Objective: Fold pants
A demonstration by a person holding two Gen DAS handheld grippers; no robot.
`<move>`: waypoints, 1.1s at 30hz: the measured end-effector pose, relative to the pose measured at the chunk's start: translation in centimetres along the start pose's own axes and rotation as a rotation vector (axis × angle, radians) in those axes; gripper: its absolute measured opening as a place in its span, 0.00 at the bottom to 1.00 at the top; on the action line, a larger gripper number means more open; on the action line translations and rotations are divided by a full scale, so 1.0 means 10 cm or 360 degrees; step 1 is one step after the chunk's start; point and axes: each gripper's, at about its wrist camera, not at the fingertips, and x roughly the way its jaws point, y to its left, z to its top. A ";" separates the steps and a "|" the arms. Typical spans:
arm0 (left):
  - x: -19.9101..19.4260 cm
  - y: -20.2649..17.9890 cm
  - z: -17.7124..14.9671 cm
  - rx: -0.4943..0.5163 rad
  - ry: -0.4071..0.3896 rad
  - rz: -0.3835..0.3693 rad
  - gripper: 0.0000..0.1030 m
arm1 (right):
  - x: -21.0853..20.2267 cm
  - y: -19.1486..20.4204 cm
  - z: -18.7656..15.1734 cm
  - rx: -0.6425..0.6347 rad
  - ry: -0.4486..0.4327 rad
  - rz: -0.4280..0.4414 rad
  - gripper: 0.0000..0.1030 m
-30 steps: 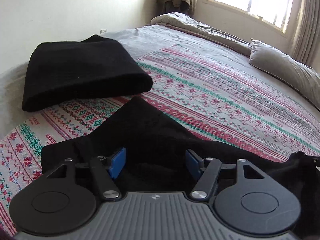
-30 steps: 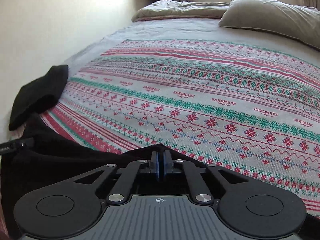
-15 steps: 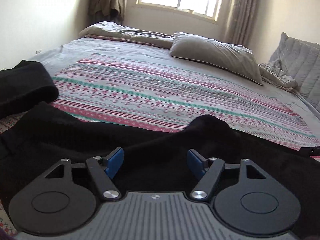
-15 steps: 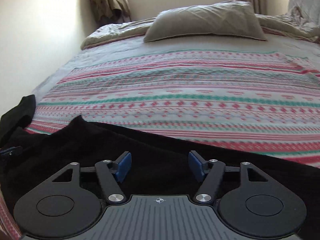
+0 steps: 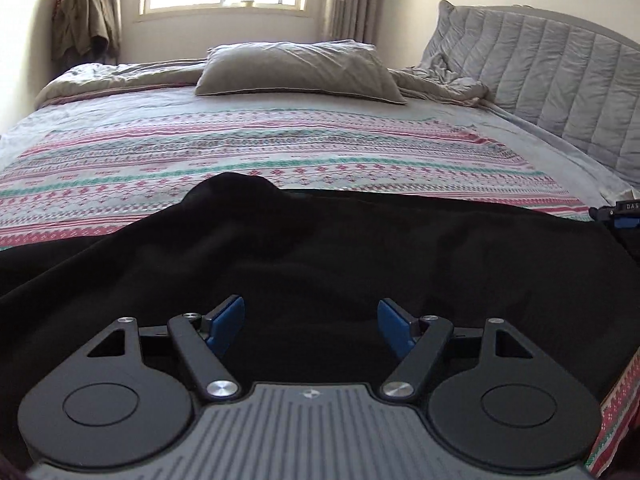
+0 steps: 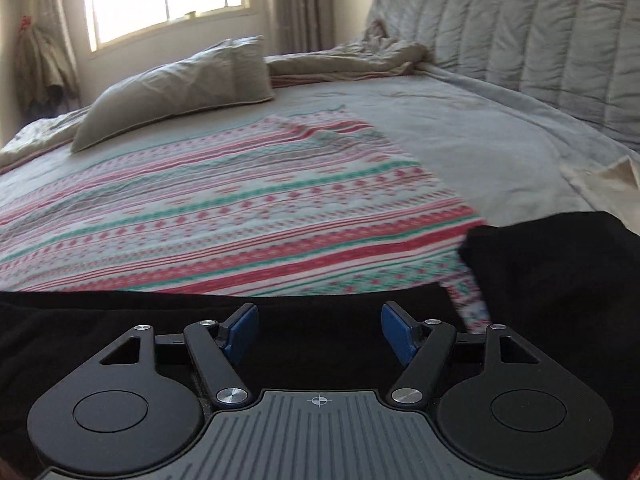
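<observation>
Left gripper (image 5: 311, 322): bottom centre of the left wrist view, jaws spread and opening wider, pinching nothing; black cloth lies under and beyond them.
Right gripper (image 6: 319, 326): bottom centre of the right wrist view, jaws apart and opening, empty, over the same cloth.
Pants (image 5: 340, 248): black, spread across the lower half of the frame on the bed, a raised hump at the far edge; a second dark mass (image 6: 560, 280) sits lower right in the right view.
Handling: likely soft, light, limp, prone to sagging; best pinched at a hem or waistband edge.
Patterned blanket (image 5: 280, 152): mid-frame.
Pillow (image 5: 296, 70): upper centre.
</observation>
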 end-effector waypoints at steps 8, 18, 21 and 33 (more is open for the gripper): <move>0.20 -0.16 0.01 0.0073 0.0053 -0.0027 0.83 | 0.37 -0.41 -0.09 0.0100 0.0113 -0.0073 0.67; 0.20 -0.15 0.00 0.0121 0.0050 0.0008 0.84 | 0.18 -0.10 -0.04 -0.0107 -0.0041 -0.0128 0.08; 0.17 -0.11 0.01 0.0113 0.0045 0.0027 0.84 | 0.11 0.01 -0.01 -0.0235 -0.0052 -0.0280 0.07; -0.08 0.52 0.19 -0.0062 -0.0143 0.0249 0.85 | 0.42 0.10 -0.17 -0.0403 -0.0003 -0.0486 0.09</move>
